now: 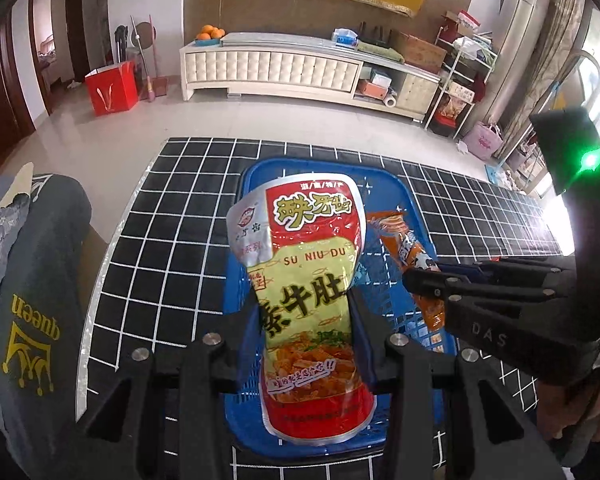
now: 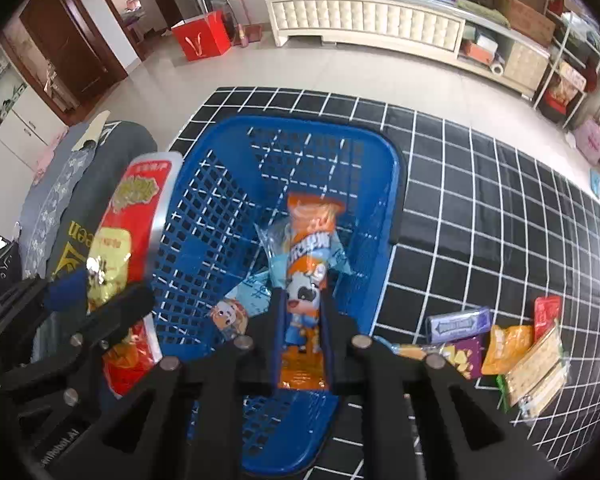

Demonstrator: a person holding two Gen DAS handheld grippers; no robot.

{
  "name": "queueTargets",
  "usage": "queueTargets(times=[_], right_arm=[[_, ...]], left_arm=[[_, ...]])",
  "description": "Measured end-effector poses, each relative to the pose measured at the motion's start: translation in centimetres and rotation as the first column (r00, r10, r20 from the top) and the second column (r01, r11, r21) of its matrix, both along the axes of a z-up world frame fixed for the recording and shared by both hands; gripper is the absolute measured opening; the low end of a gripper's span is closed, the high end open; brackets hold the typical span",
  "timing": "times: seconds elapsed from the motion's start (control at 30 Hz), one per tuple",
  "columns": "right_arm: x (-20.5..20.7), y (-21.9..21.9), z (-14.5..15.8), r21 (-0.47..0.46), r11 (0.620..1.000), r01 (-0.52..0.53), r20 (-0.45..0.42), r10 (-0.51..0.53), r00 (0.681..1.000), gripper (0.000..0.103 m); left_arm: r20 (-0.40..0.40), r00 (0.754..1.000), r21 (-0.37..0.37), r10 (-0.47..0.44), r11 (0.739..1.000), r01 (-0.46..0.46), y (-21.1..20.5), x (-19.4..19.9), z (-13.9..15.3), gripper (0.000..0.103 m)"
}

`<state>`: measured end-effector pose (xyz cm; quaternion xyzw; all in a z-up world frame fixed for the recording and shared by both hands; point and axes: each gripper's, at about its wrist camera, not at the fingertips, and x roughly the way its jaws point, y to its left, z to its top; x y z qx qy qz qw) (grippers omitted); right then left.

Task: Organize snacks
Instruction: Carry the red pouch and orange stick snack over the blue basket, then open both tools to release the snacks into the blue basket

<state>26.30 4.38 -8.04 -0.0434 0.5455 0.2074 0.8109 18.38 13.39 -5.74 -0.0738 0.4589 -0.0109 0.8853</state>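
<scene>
A blue plastic basket (image 1: 256, 176) (image 2: 204, 216) stands on the black grid-patterned table. My left gripper (image 1: 306, 312) is shut on a big red and yellow snack pouch (image 1: 308, 280), held over the basket; in the right wrist view the pouch (image 2: 120, 240) shows at the left, over the basket's left rim. My right gripper (image 2: 302, 320) is shut on an orange snack stick with a cartoon cow (image 2: 308, 264), above the basket's inside. In the left wrist view that stick (image 1: 404, 240) pokes from the right gripper (image 1: 424, 280). Pale blue packets (image 2: 256, 292) lie on the basket floor.
Several loose snack packets (image 2: 500, 348) lie on the table right of the basket. A grey cushion with "queen" printed on it (image 1: 36, 304) sits left of the table. Beyond the far table edge are tiled floor, a red box (image 1: 112, 88) and a white cabinet (image 1: 308, 68).
</scene>
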Motion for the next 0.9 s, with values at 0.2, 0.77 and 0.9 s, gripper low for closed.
queueTargets(times=[0.2, 0.77, 0.9], right_arm=[[-0.9, 0.1, 0.5, -0.043, 0.999, -0.02, 0.034, 0.022, 0.999, 0.047], [0.1, -2.4, 1.1, 0.004, 1.0, 0.015, 0.041, -0.016, 0.999, 0.051], [1.1, -2.9, 0.7, 0.01, 1.0, 0.029, 0.036, -0.03, 0.999, 0.051]], left_arm=[[-0.006, 1.0, 0.009, 0.001, 1.0, -0.001, -0.4, 0.0, 0.1, 0.038], [-0.043, 0.999, 0.057, -0.031, 0.998, 0.033, -1.5, 2.1, 0.3, 0.041], [-0.076, 0.996, 0.075, -0.047, 0.996, 0.053, -1.5, 4.2, -0.7, 0.042]])
